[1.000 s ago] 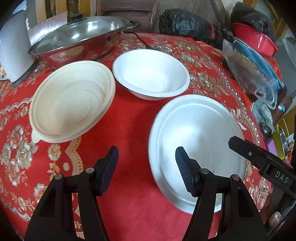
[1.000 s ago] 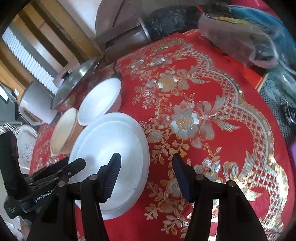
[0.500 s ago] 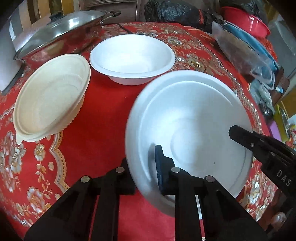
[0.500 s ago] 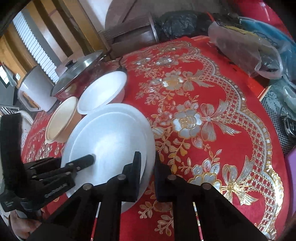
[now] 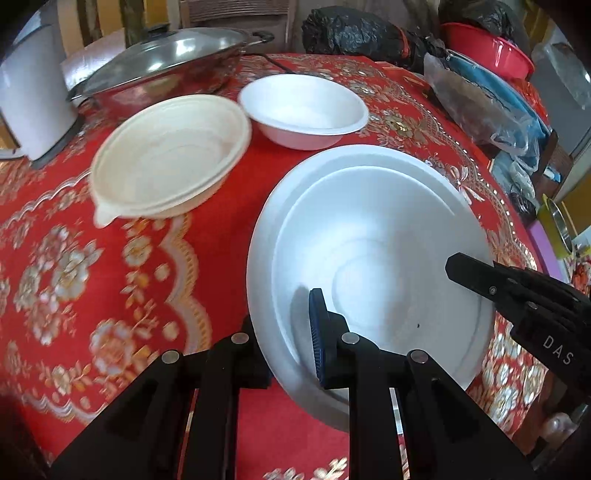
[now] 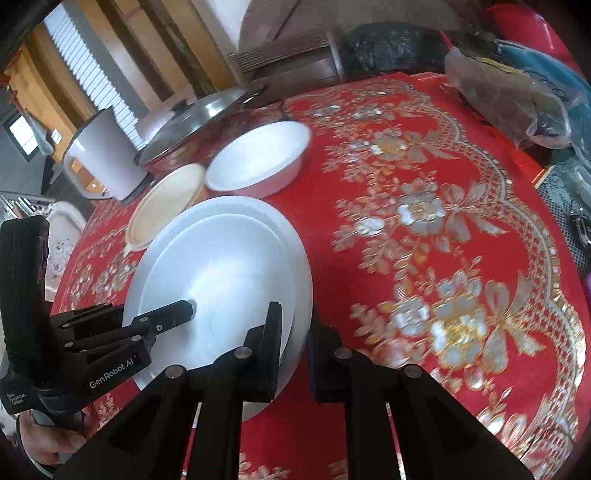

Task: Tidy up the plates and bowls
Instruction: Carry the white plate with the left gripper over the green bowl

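The white plate [image 5: 373, 236] sits tilted over the red floral tablecloth [image 5: 110, 266], its near edge raised, clamped at both sides. The left gripper [image 5: 291, 332] is clenched on the plate's near-left rim: one blue-padded finger presses on the upper face and the other lies beneath the rim. The right gripper [image 6: 295, 332] pinches the plate's near-right rim in the same way, one finger on top and one outside and under the edge. In the right wrist view the left gripper reaches onto the plate [image 6: 221, 266] from the lower left, with a hand [image 6: 48, 439] on its handle. Just beyond the plate stand two bowls, close side by side: a cream bowl [image 5: 166, 155] to the left and a white bowl [image 5: 303, 110] to the right; whether either touches the plate cannot be told. Behind them a steel pan with a glass lid [image 5: 162, 62] rests near a white kettle [image 5: 29, 96]. Along the table's far right lie a black bag [image 5: 351, 33], a clear plastic bag [image 5: 476, 107] and a red basin [image 5: 487, 51].
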Demonstrator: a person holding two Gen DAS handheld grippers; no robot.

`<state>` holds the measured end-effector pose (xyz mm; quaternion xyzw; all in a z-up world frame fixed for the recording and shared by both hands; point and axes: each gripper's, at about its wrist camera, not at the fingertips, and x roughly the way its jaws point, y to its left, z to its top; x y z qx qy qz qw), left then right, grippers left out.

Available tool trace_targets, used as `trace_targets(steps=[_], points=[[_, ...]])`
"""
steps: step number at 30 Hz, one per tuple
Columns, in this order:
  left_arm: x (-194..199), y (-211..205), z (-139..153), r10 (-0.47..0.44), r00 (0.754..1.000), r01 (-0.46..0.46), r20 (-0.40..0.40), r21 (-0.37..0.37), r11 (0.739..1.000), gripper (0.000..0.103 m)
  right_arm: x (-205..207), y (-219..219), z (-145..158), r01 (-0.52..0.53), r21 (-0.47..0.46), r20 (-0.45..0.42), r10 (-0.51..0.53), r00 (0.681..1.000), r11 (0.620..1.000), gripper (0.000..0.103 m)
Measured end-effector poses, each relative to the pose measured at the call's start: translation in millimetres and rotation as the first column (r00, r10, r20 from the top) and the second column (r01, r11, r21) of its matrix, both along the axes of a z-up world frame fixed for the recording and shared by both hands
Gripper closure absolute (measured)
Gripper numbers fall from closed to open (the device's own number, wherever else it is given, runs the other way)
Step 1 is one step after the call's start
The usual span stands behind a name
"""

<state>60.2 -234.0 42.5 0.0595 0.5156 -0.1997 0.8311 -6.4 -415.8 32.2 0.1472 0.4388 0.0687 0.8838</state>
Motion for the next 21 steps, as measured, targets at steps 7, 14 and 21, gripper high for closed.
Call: trace_targets(steps=[7, 14, 21], points=[[-18, 32, 1, 0.032, 0.999, -0.032, 0.011, 0.001, 0.999, 0.087, -10, 30, 5, -0.046, -0.006, 0.007, 0.046, 0.999, 0.999, 0.092], [-30, 70, 5, 0.078, 0.997, -0.078, 0.019, -0.015, 0.997, 0.087, -15, 63, 5, -0.097, -0.016, -0.002, 0.097, 0.995, 0.995, 0.092], [-40, 111, 10, 0.137, 0.99, -0.136, 0.038, -0.011, 0.991, 0.087, -12, 104, 4, -0.161, -0.018, -0.008, 0.161, 0.987, 0.987, 0.09]])
